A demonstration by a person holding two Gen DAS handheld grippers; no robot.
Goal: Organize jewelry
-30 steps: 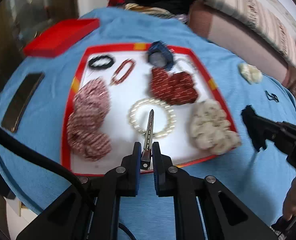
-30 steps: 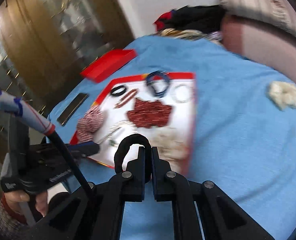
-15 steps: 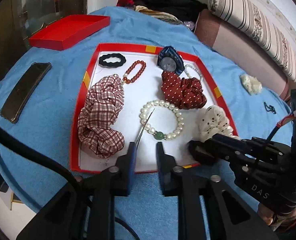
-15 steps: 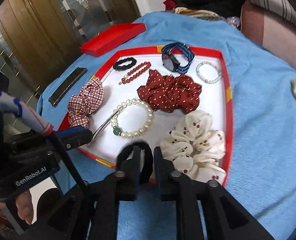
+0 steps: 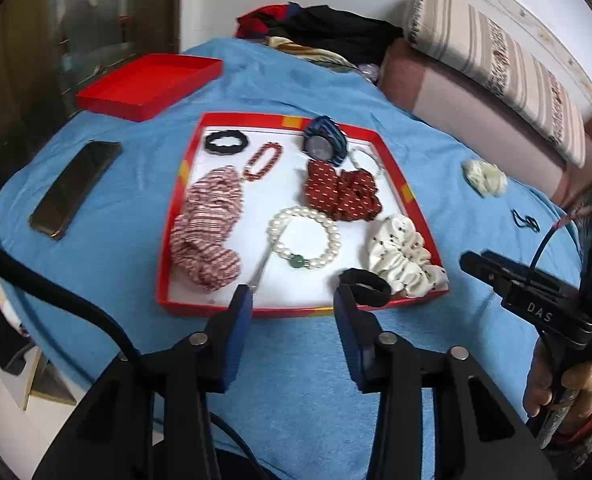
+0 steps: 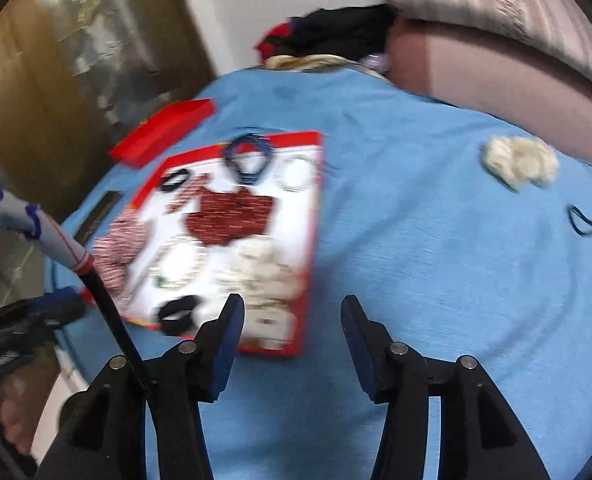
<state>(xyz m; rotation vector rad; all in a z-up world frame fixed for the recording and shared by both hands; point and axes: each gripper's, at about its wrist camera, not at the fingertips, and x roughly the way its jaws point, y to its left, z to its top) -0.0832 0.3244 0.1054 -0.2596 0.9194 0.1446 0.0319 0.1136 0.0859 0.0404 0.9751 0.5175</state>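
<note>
A red-rimmed white tray (image 5: pixel 176 240) on the blue cloth holds scrunchies, a pearl bracelet (image 5: pixel 304 237), a red bead bracelet (image 5: pixel 263 161), a watch (image 5: pixel 323 142), a silver hair clip (image 5: pixel 260 268) and a black hair tie (image 5: pixel 365 286) at its near edge. My left gripper (image 5: pixel 292 300) is open and empty, just in front of the tray's near rim. My right gripper (image 6: pixel 292 316) is open and empty over the cloth right of the tray (image 6: pixel 313 240); the black hair tie (image 6: pixel 178 314) lies left of it. The right wrist view is blurred.
A red lid (image 5: pixel 148 84) and a dark phone (image 5: pixel 76 186) lie left of the tray. A cream scrunchie (image 5: pixel 485 176) and a thin dark hair tie (image 5: pixel 525 222) lie on the cloth to the right. A sofa with a striped pillow (image 5: pixel 495 52) stands behind.
Both grippers have opened. The left one let the silver clip go into the tray and drew back. The right one dropped the black hair tie at the tray's near edge and swung right.
</note>
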